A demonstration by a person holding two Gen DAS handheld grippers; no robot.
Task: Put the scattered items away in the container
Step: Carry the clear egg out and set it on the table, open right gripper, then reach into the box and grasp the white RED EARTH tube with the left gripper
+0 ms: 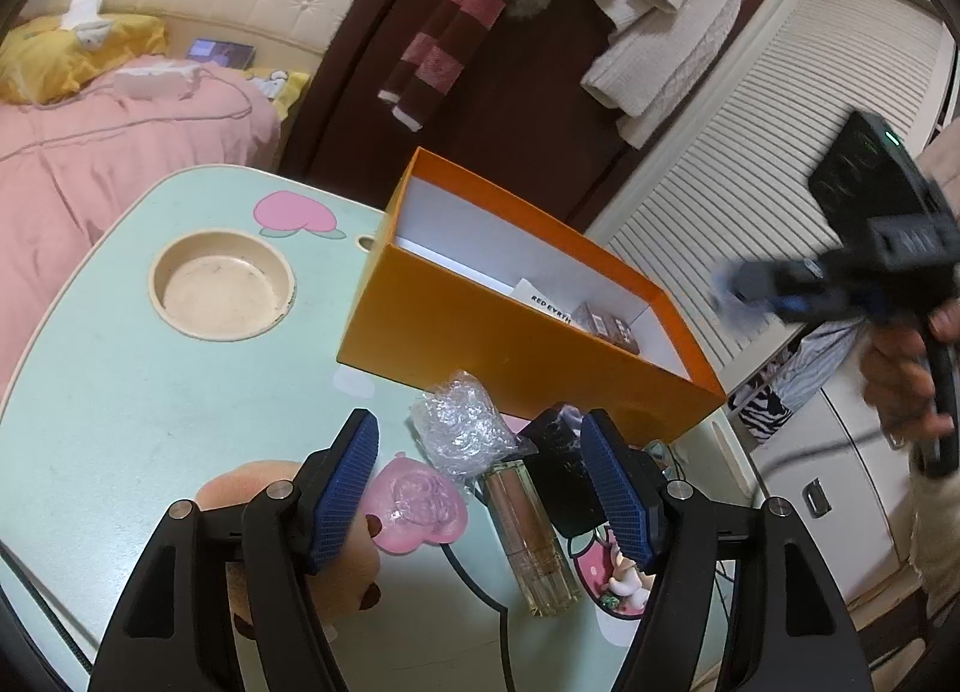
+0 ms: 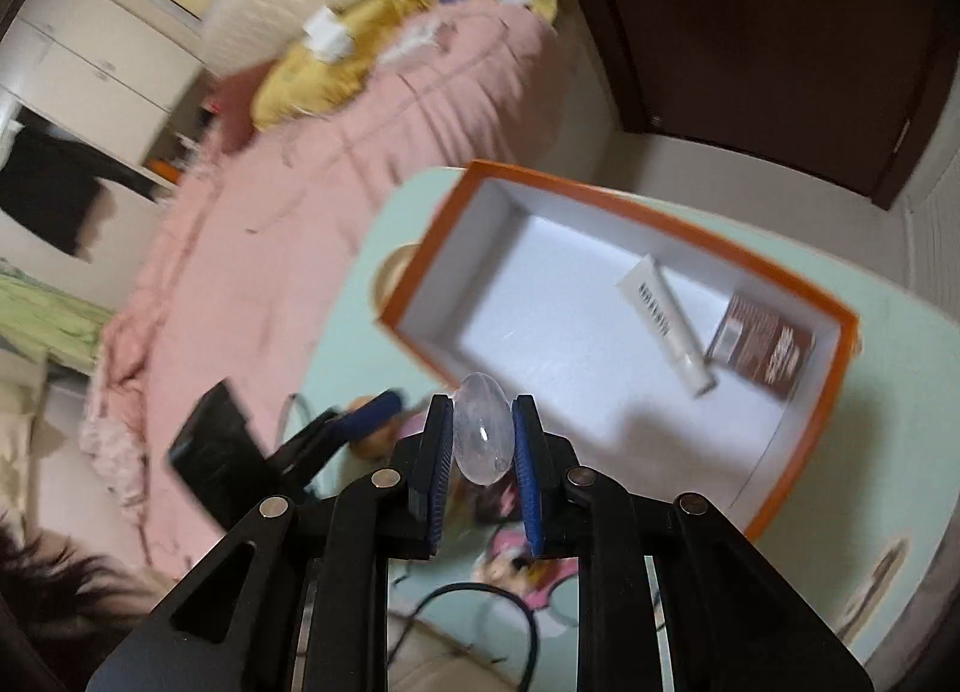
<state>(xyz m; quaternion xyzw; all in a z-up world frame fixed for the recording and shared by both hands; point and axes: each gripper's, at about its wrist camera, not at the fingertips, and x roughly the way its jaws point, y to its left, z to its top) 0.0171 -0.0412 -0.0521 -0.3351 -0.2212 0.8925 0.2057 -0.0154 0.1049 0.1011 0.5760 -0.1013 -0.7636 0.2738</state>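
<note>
An open orange box (image 1: 528, 344) (image 2: 798, 446) stands on the mint-green table (image 1: 120, 422). A white tube (image 2: 666, 326) and a small brown carton (image 2: 762, 347) lie inside it. My right gripper (image 2: 480, 440) is shut on a clear oval stone (image 2: 480, 428), held above the box's near edge. From the left wrist view the right gripper (image 1: 738, 284) is a blur to the right of the box. My left gripper (image 1: 480, 482) is open over a pink heart (image 1: 417, 506), crumpled plastic wrap (image 1: 462, 428), a clear lipstick tube (image 1: 531, 530) and a black box (image 1: 561, 470), gripping none.
A beige plush toy (image 1: 252, 488) lies under the left finger. A round recess (image 1: 222, 287) is sunk in the table's left part. A black cable (image 1: 480, 584) crosses the near edge. A pink bed (image 1: 120, 152) lies to the left, a dark door (image 1: 510, 92) behind.
</note>
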